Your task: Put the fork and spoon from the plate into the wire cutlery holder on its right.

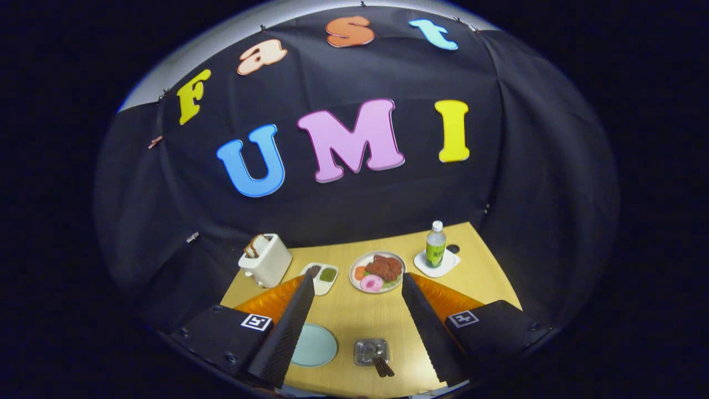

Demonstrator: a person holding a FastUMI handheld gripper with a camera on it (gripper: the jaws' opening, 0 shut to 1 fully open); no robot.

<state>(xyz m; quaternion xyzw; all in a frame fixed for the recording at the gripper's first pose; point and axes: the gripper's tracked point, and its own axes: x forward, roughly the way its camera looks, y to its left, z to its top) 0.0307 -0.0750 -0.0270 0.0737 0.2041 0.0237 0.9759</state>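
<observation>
The claw (pixel 354 288) was spread wide over the yellow table (pixel 487 277), holding nothing.

A white toaster (pixel 266 259) with bread stood far left, then a small sauce dish (pixel 322 275). Near the left finger (pixel 288 327) lay the round, smooth, pale blue plate (pixel 316 346). Just right of it, between the fingers, stood the shiny wire cutlery holder (pixel 370 350), with two dark handles (pixel 383 367) sticking out. Beyond sat a plate of food (pixel 378 271) and a green bottle (pixel 436 245) on a white coaster (pixel 451 265).
</observation>
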